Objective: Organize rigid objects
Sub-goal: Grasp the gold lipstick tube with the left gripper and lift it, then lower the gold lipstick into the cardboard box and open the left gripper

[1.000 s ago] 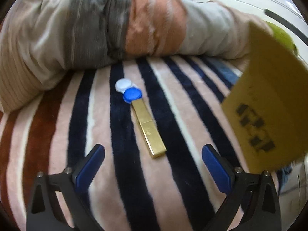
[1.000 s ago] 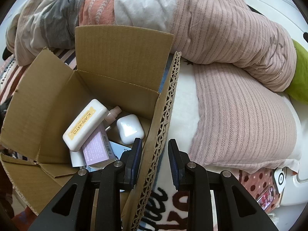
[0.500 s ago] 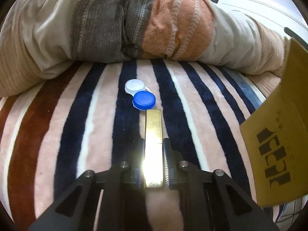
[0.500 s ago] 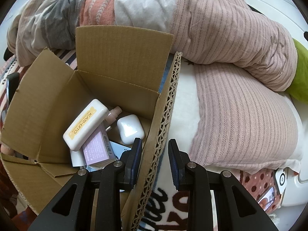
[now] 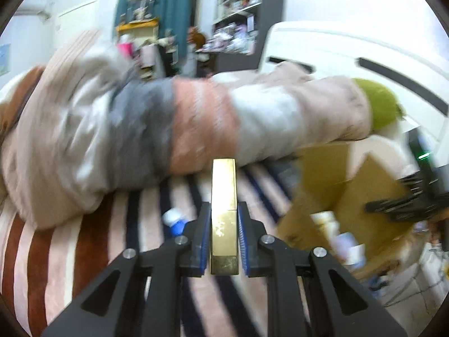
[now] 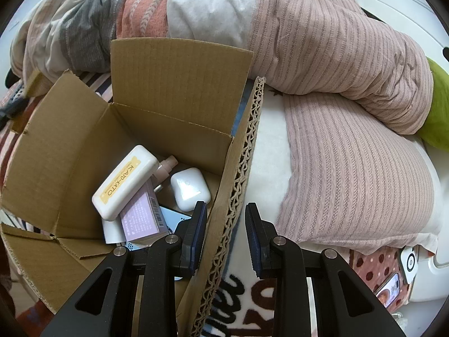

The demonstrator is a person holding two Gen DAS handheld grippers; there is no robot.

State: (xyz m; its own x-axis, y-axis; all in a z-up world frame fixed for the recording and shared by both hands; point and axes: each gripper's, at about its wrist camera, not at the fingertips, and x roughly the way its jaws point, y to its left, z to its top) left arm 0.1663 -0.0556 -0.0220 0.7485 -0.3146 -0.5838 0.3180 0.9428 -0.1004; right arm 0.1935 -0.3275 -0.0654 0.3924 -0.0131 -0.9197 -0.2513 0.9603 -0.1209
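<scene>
My left gripper (image 5: 224, 224) is shut on a long gold rectangular bar (image 5: 223, 196) and holds it up above the striped blanket (image 5: 84, 241). A blue and white contact lens case (image 5: 174, 221) lies on the blanket below it. The open cardboard box (image 5: 350, 193) is to the right, blurred. In the right wrist view my right gripper (image 6: 224, 238) straddles the box's right flap (image 6: 238, 191), with its jaws a little apart from the cardboard. Inside the box lie a white KATO-KATO case (image 6: 125, 182), a white earbud case (image 6: 190, 188) and a pink packet (image 6: 141, 216).
A rolled duvet (image 6: 336, 56) in grey, orange, white and pink runs along the back of the bed. A green cushion (image 5: 378, 106) lies at the right. A phone (image 6: 391, 289) lies near the bed's edge at lower right.
My left gripper closed on the gold bar, lifted it off the blanket and swung up and right toward the box. My right gripper has stayed at the box flap.
</scene>
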